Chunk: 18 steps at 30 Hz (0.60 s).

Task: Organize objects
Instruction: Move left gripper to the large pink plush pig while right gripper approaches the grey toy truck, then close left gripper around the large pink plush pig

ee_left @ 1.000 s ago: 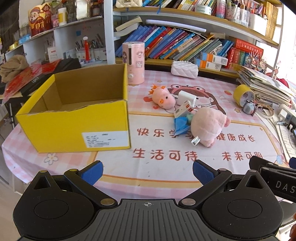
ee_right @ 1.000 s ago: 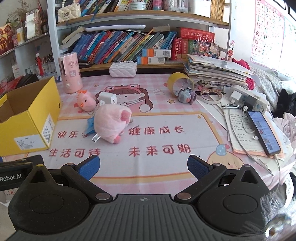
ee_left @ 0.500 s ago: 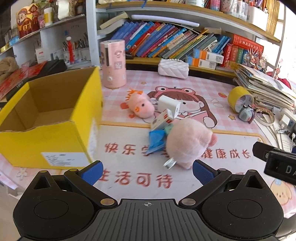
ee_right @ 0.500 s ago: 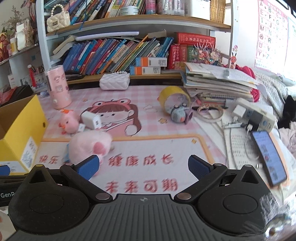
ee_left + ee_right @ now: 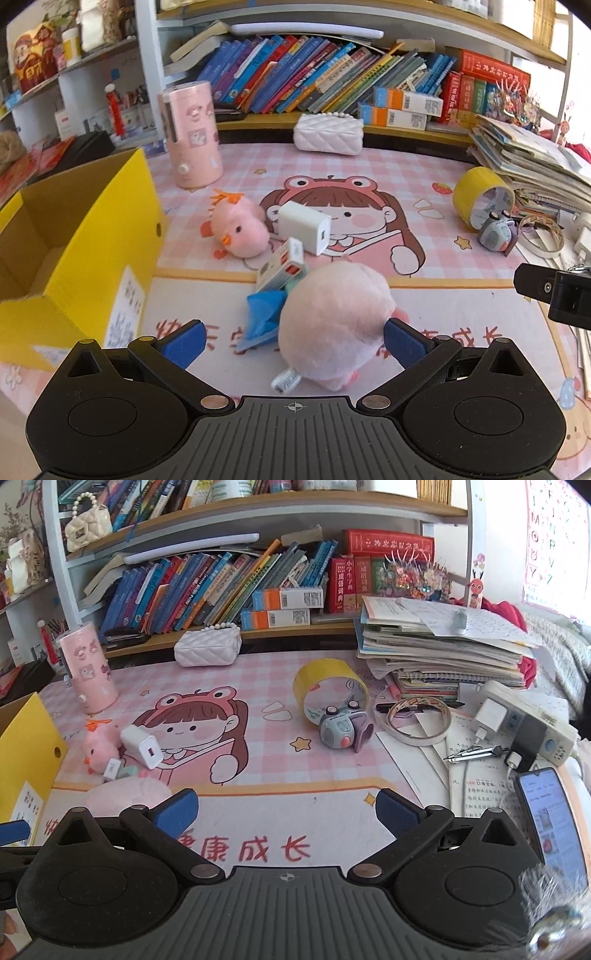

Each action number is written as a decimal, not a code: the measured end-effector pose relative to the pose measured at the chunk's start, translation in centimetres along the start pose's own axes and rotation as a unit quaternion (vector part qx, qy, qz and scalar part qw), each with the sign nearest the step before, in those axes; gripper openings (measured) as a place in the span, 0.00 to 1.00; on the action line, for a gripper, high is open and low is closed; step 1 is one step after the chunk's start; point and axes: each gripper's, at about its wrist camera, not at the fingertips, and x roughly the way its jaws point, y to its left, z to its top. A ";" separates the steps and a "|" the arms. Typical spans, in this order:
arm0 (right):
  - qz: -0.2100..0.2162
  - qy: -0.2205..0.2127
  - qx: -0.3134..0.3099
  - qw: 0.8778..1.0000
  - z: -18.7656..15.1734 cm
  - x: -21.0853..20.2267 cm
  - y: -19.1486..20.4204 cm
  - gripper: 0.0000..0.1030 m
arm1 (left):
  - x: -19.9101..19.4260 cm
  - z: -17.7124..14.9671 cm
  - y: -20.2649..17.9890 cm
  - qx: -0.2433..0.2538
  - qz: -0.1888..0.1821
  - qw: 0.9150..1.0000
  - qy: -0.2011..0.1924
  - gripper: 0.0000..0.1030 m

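A: Where does the left gripper stand?

B: Low over the cartoon table mat, its blue fingers spread wide on either side of the large pink plush. Neither pad touches it; the right pad sits just beside its flank.

A: And what lies around the plush?

B: A crumpled blue wrapper and a small white-and-orange box rest against its far left side. Beyond them lie a white charger block and a small pink chick toy. The open yellow cardboard box stands to the left.

A: The right gripper?

B: Also spread wide and holding nothing, above the mat's printed lettering. Ahead of it lie a yellow tape roll on its side and a grey toy touching it. A phone lies at right, on papers.
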 end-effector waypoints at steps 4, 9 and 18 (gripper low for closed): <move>0.012 0.006 0.000 1.000 0.5 1.2 -1.0 1.00 | 1.0 0.5 -1.5 0.023 0.001 1.000 -0.003 0.99; 0.010 0.007 -0.003 1.000 0.9 2.2 -1.9 1.00 | 2.5 0.9 -3.0 0.042 0.001 0.999 0.010 0.92; 0.004 0.008 -0.002 1.000 1.8 3.6 -3.5 1.00 | 4.6 1.3 -5.3 0.062 -0.003 0.998 0.022 0.90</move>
